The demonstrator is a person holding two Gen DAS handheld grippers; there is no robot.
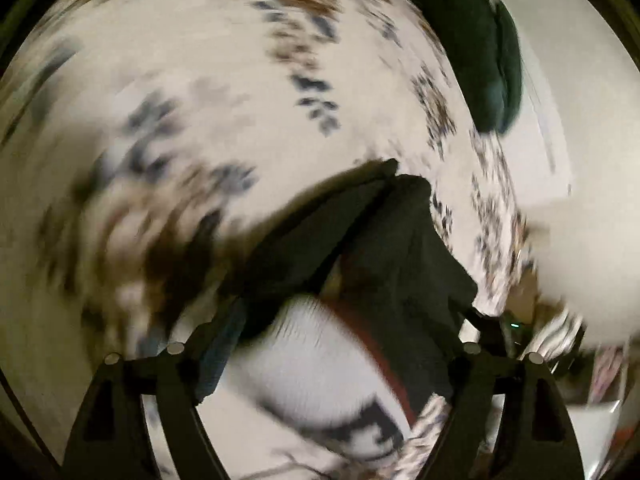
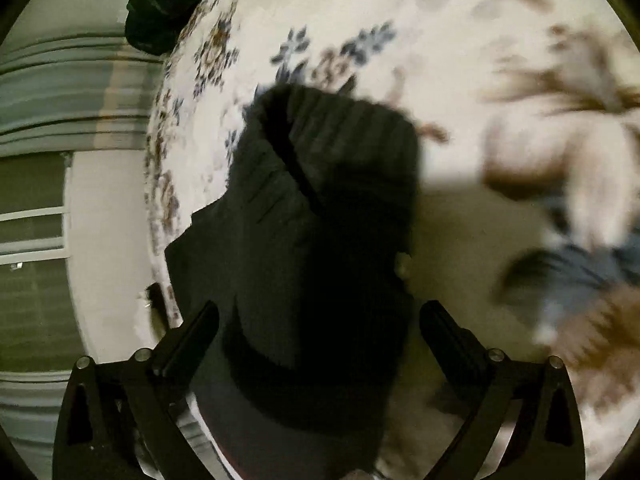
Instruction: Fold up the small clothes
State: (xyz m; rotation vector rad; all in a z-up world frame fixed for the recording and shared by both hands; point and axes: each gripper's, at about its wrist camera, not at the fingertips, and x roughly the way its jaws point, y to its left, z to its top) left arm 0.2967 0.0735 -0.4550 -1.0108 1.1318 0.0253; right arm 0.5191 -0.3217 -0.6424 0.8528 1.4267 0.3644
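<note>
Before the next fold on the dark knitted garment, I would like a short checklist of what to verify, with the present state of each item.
1. Right gripper free of the cloth: ok. Its fingers stand wide apart and do not press on the dark ribbed garment between them.
2. Left gripper free: cannot tell. The fingers are apart, with cloth between them, but blur hides any contact.
3. Garment lies on the floral bedspread: ok.
4. Garment flat and smooth: not ok. A deep crease runs across its far half.
5. Garment edges visible for aiming: cannot tell. It is very dark, and both views are blurred.
</note>
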